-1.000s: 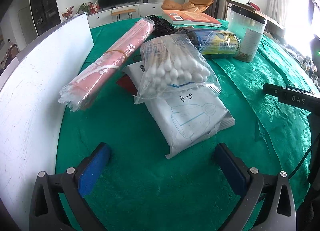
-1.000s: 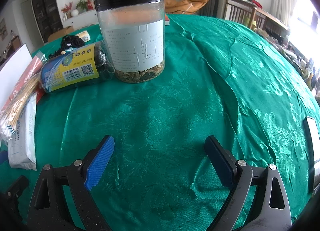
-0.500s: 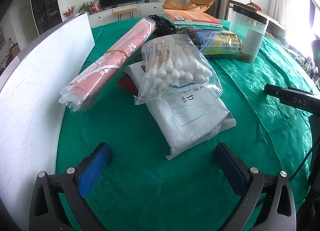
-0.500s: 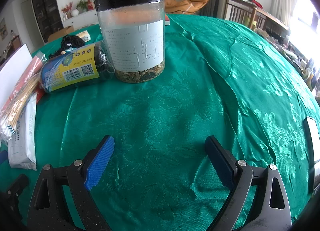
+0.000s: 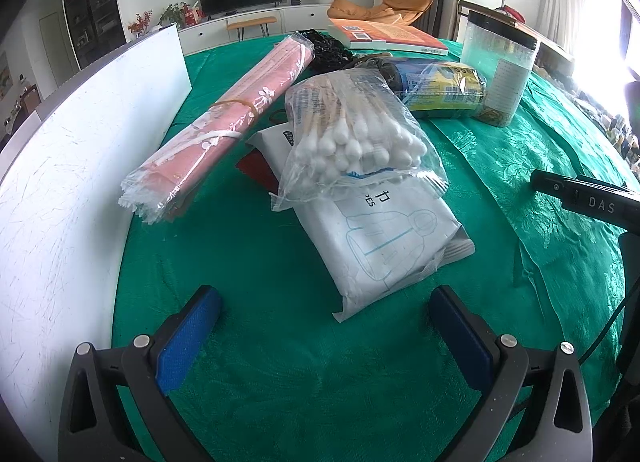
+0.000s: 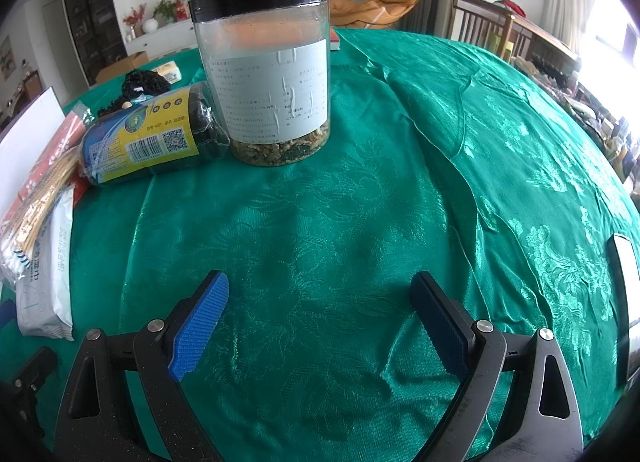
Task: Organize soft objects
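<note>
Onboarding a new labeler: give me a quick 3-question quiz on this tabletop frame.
1. True or false: the clear bag of cotton swabs lies on top of the flat white plastic packet.
2. The clear plastic jar with black lid is: A) upright B) on its side C) upside down.
3. Fill in: the left gripper and right gripper are both ____ and hold nothing.

Key: 1 true; 2 A; 3 open.
</note>
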